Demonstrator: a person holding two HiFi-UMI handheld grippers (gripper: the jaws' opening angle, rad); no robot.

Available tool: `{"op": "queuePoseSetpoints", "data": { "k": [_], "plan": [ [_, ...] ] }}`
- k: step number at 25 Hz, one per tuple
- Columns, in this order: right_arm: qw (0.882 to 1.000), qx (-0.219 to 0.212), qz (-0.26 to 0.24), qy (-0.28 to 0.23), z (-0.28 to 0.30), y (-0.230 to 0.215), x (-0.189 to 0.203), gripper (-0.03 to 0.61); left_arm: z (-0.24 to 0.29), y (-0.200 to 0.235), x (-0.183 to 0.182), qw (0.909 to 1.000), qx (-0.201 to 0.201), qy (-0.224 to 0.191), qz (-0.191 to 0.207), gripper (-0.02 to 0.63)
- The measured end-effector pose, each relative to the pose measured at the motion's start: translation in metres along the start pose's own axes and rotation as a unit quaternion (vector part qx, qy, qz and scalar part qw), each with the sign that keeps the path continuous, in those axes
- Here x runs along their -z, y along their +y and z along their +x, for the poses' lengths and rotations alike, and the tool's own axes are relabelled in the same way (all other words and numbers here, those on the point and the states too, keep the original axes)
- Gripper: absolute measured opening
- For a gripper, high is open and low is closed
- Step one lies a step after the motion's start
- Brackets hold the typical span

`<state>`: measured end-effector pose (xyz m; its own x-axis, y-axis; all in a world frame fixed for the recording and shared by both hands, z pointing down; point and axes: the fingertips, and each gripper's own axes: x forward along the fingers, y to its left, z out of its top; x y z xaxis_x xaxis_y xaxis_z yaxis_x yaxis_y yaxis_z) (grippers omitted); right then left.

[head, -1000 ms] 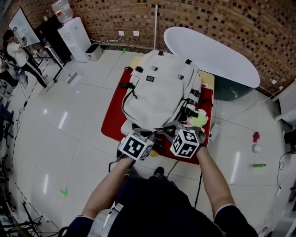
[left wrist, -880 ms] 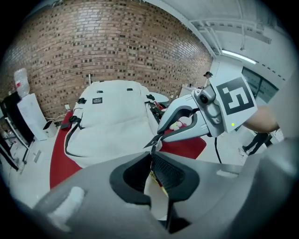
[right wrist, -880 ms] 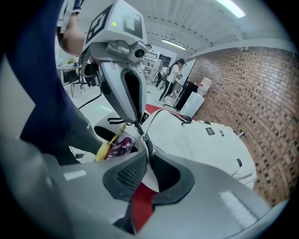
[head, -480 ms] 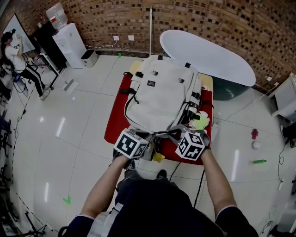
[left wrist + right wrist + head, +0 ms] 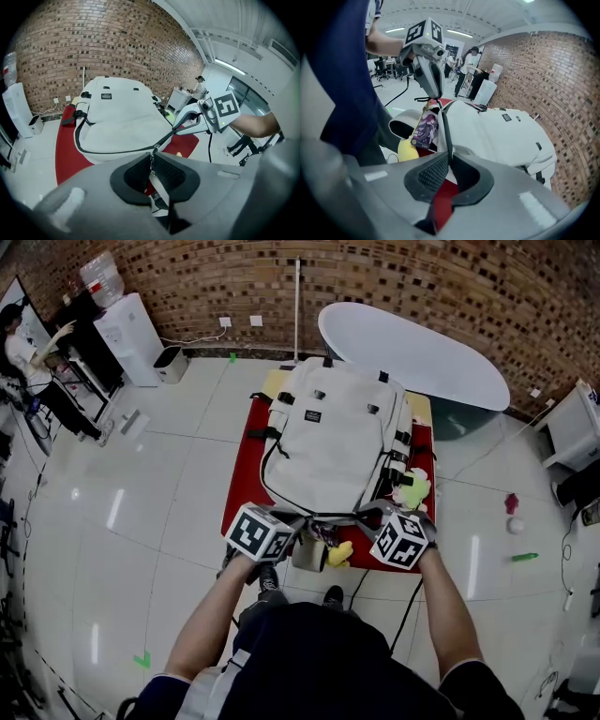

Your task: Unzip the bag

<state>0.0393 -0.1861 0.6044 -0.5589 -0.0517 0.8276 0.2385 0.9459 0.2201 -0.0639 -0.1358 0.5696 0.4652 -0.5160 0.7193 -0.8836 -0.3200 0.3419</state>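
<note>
The bag (image 5: 336,437) lies lengthwise on the red cloth (image 5: 246,486), its long axis running away from me and its near end at the cloth's near edge, where both claws work. The left claw (image 5: 152,157) is clenched on the zip pull (image 5: 158,196). The right claw (image 5: 449,164) has just been closing and now pinches the black zip tape (image 5: 444,129) beside it.

The zip track (image 5: 108,151) leads from the pull along the bag's near end, then bends up the side over the cloth's left half. I judge the pull must travel leftward and away while the right claw anchors.

The head view hides both grips under the marker cubes, and only the gripper views show them. The right gripper view also shows a picture tag (image 5: 424,131) and a yellow toy (image 5: 407,151) at the cloth's near edge.
</note>
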Motion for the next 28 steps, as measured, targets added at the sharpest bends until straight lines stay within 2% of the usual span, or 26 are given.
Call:
{"op": "queuePoseSetpoints", "data": {
  "k": [8,12,16,22,28],
  "plan": [
    [0.998,0.020,0.047,0.034,-0.001,-0.001,0.012,0.032,-0.026,0.053,0.008,1.0000,-0.007,-0.001,0.000,0.032],
    [0.996,0.029,0.068,0.048,-0.001,-0.002,0.013,0.032,-0.032,0.071,0.013,0.9999,-0.009,0.002,0.012,0.032],
    [0.993,0.042,0.092,0.061,-0.001,-0.005,0.014,0.032,-0.044,0.097,0.011,0.9991,-0.030,0.000,0.029,0.034],
    [0.984,0.065,0.143,0.083,0.002,-0.006,0.014,0.033,-0.046,0.130,0.017,0.9981,-0.029,0.003,0.054,0.034],
    [0.971,0.095,0.198,0.096,0.002,-0.008,0.010,0.046,-0.050,0.153,0.006,0.9959,-0.030,-0.002,0.086,0.034]
  ]
}}
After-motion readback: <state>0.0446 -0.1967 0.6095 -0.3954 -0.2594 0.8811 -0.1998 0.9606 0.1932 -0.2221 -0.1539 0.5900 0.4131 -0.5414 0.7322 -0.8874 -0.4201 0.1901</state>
